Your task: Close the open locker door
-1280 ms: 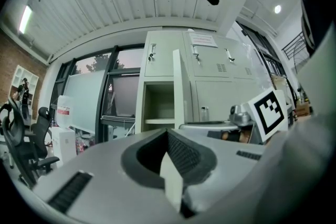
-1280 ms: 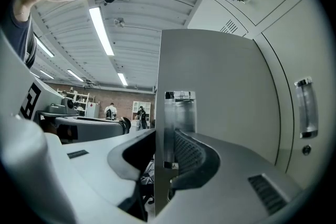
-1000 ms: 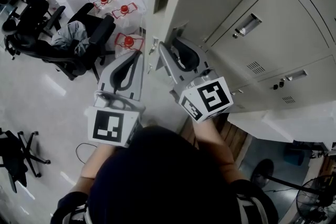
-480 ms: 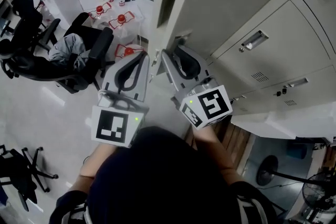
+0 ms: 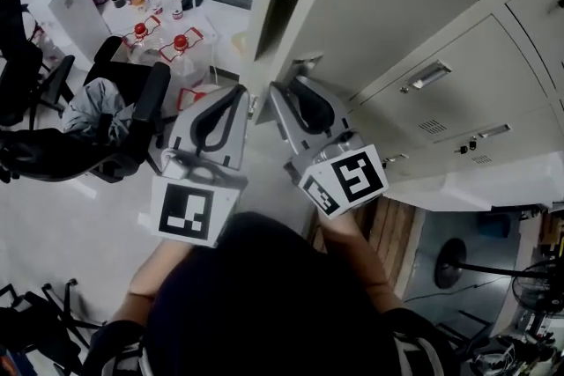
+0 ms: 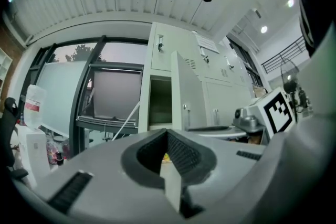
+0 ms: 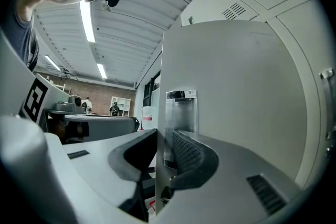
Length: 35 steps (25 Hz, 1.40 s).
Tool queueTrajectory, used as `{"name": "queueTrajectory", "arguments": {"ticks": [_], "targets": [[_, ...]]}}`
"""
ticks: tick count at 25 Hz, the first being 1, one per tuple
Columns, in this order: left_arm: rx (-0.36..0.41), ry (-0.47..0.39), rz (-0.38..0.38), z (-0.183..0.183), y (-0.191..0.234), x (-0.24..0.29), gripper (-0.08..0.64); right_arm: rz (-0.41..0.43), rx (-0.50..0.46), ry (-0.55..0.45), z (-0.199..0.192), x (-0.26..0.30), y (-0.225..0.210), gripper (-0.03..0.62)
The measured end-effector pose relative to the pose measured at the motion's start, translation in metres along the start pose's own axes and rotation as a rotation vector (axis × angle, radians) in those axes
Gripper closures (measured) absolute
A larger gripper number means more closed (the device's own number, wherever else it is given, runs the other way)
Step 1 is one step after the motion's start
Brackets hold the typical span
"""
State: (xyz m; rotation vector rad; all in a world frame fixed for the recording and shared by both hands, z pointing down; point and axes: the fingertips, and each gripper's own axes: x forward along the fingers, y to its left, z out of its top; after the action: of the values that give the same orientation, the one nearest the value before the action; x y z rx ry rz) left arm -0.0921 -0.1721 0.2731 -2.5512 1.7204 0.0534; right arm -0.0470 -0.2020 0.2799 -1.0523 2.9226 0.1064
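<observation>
The open locker door [image 5: 379,13] is a beige metal panel that swings out from the top of the locker bank, leaving its dark compartment [image 5: 282,4] exposed. My right gripper [image 5: 297,84] sits at the door's free edge. In the right gripper view the door [image 7: 236,86] and its latch plate [image 7: 181,113] run up between the jaws of that gripper [image 7: 160,136], which are closing around the edge. My left gripper [image 5: 236,89] hangs just left of the door and holds nothing. The left gripper view shows that gripper [image 6: 167,135] with its pads together, facing the compartment [image 6: 160,102].
Closed lockers with handles [image 5: 432,73] fill the right side. Black office chairs [image 5: 106,119] stand on the floor at the left, with red-capped bottles [image 5: 176,44] behind them. A fan [image 5: 454,264] stands at the lower right by wooden planks [image 5: 388,229].
The head view has drifted, so the chairs slid left and down. Both grippers kept their places by the door's edge; the right one's jaws look slightly narrower.
</observation>
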Motion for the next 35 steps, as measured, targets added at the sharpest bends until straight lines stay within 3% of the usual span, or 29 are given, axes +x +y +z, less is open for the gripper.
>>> {"name": "queueTrajectory", "arguments": {"ticks": [15, 27, 35], "targets": [[-0.004, 0.005, -0.196, -0.012, 0.031, 0.039, 0.558, -0.180, -0.010, -0.024, -0.002, 0.038, -0.021, 0.492], [-0.019, 0.000, -0.259, -0.020, 0.054, 0.059, 0.558, -0.267, -0.018, -0.020, -0.005, 0.064, -0.042, 0.497], [-0.039, 0.000, -0.287, -0.025, 0.055, 0.077, 0.558, -0.282, -0.015, -0.018, -0.006, 0.076, -0.055, 0.502]]}}
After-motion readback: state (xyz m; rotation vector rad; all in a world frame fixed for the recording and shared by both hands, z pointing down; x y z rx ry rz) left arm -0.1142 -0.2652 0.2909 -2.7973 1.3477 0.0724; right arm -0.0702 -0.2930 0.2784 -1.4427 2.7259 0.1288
